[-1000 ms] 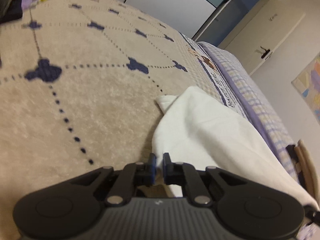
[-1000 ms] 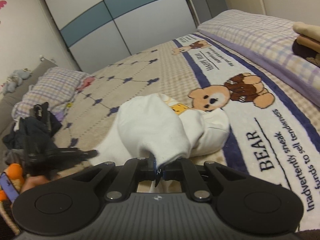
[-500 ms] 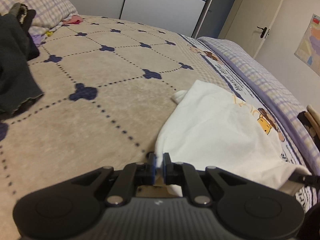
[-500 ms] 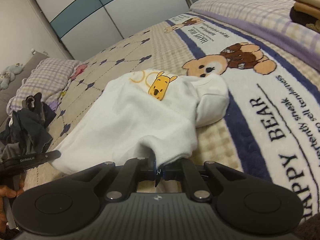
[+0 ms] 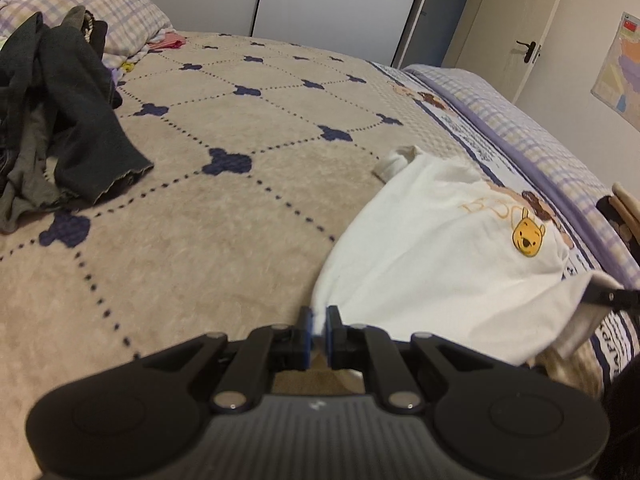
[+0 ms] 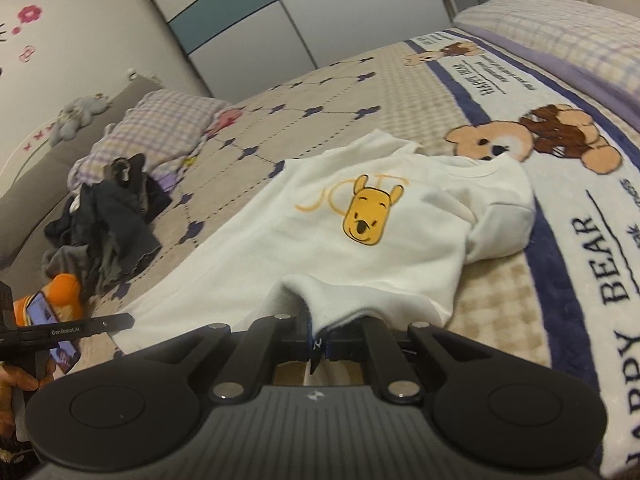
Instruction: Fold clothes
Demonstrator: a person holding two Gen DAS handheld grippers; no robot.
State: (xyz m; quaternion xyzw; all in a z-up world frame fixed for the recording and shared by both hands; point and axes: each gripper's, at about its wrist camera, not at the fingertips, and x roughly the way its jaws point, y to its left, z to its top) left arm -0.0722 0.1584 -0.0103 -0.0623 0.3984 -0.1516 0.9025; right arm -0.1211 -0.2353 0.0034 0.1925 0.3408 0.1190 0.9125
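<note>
Garment: small white cotton T-shirt with a yellow cartoon bear face on the chest (image 6: 362,220), front up on the beige quilted bed blanket with navy clover motifs (image 5: 224,216), neck end lying toward the printed teddy-bear border.
Left gripper (image 5: 318,330): jaws clenched on one bottom corner of the shirt; white hem pinched between the blue pads.
Right gripper (image 6: 318,340): jaws clenched on the other bottom corner; cloth bunches up over the fingers there.
Lay of cloth: body spread and fairly flat, hem stretched between the two grippers; one short sleeve curled under at the blanket's blue stripe, the other crumpled at the far edge.
Progress: early, by my reading. Shirt is opened out and smoothed, but no fold is made yet; sleeves and body all remain to fold.
Still waiting: heap of dark grey and black clothes (image 5: 60,120) beside the lilac checked pillow (image 5: 104,4), unfolded.
Change from a second ago: shirt was then humped in a loose mound, print barely showing; now it is pulled out long and flat with the bear face fully exposed. Left view has swung to take in the dark heap. Both grips unchanged.
</note>
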